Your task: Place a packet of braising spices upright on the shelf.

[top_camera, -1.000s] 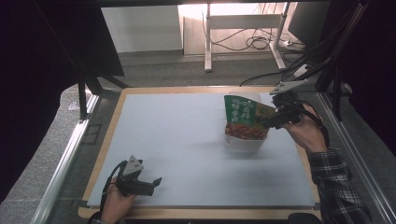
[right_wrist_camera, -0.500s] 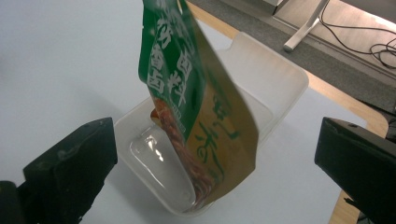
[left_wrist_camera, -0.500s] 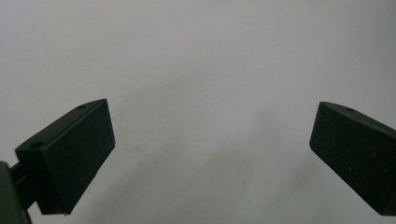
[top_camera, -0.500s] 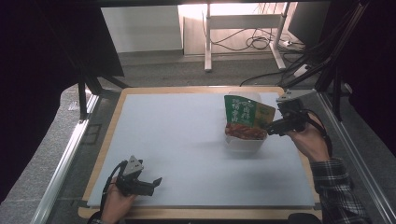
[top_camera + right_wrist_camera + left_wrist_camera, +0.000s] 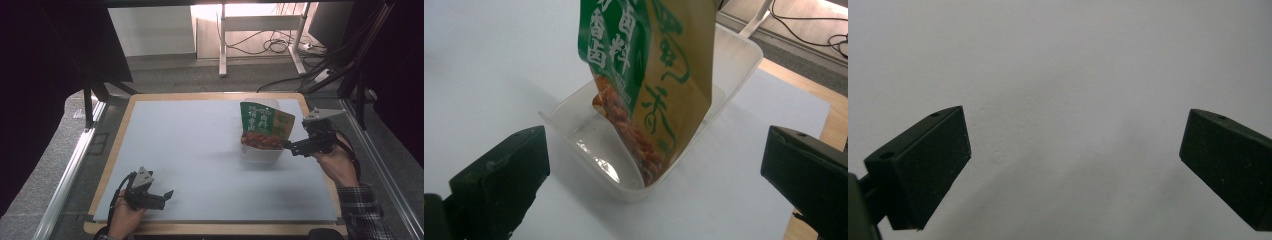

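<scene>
One clear plastic tub (image 5: 261,152) is seen on the right half of the pale mat (image 5: 190,150), toward its far edge. One packet (image 5: 264,126), printed green and tan with white characters, is stood inside the tub; it is tilted, with its lower end on the tub floor and its upper part risen well above the rim. In the right gripper view the packet (image 5: 651,75) is shown leaning against the tub (image 5: 624,165) wall, and a picture of reddish-brown food is printed on its lower part. Beyond the packet, the tub interior appears bare, although part of the floor is hidden behind it. Two grippers are counted. The right gripper (image 5: 289,146) is held in a hand (image 5: 340,165) just beside the right side of the tub; its jaws are spread wide, nothing is gripped between them, and they are apart from both tub and packet. The left gripper (image 5: 167,196) is held low at the near left corner of the mat, well apart from the tub; its jaws are also spread wide, with only bare mat (image 5: 1068,75) seen between them. The mat is laid on one wooden board (image 5: 125,112), whose edge is exposed around it.
</scene>
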`<control>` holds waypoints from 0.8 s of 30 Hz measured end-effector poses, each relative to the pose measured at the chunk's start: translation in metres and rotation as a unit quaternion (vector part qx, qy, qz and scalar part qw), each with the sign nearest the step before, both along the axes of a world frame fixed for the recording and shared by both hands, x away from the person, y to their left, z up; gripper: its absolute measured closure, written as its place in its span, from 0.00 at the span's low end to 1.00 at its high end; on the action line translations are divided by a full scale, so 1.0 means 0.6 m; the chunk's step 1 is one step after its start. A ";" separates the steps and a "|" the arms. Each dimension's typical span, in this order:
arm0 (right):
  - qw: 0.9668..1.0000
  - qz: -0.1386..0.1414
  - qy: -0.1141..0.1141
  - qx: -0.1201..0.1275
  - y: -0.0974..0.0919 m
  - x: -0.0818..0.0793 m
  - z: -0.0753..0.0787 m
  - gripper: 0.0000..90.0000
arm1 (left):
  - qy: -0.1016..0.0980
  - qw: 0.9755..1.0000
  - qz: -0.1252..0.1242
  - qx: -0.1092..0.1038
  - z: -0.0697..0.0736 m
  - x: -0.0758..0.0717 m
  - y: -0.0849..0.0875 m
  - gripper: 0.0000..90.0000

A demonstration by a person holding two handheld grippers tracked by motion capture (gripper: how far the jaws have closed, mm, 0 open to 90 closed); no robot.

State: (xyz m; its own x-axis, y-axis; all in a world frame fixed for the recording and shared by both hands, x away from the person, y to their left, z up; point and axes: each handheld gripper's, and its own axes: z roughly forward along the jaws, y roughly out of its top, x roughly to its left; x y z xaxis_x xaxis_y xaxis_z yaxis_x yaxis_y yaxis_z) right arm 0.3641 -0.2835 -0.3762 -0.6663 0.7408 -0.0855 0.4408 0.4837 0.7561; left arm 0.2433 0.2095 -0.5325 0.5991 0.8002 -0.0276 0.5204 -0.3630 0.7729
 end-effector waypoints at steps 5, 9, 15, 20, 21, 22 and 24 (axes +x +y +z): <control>1.000 0.002 -0.001 0.008 -0.006 -0.018 -0.008 0.00 | 0.000 1.000 0.000 -0.003 0.000 0.000 0.000 0.00; 1.000 0.003 0.000 0.014 -0.010 -0.032 -0.014 0.00 | 0.000 1.000 -0.001 -0.001 0.000 0.000 -0.001 0.00; 1.000 0.002 0.002 0.019 -0.014 -0.053 -0.030 0.00 | 0.001 1.000 -0.002 0.003 0.000 0.000 -0.002 0.00; 1.000 0.000 0.001 0.023 -0.014 -0.072 -0.043 0.00 | 0.001 1.000 -0.001 0.001 0.000 0.000 -0.003 0.00; 1.000 0.000 0.000 0.023 -0.014 -0.075 -0.046 0.00 | 0.001 1.000 -0.001 0.001 0.000 0.000 -0.003 0.00; 1.000 0.000 0.000 0.024 -0.014 -0.079 -0.049 0.00 | 0.001 1.000 -0.001 0.001 -0.001 0.000 -0.003 0.00; 1.000 -0.003 0.000 0.024 -0.014 -0.085 -0.057 0.00 | 0.001 1.000 -0.002 0.002 -0.001 0.000 -0.003 0.00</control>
State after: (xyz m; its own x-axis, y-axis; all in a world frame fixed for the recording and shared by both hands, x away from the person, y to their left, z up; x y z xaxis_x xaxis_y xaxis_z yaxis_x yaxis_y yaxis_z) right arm 0.3130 -0.2920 -0.4102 -0.6624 0.7475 -0.0499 0.4425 0.4441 0.7791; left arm 0.2433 0.2076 -0.5329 0.6019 0.7982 -0.0257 0.5209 -0.3680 0.7702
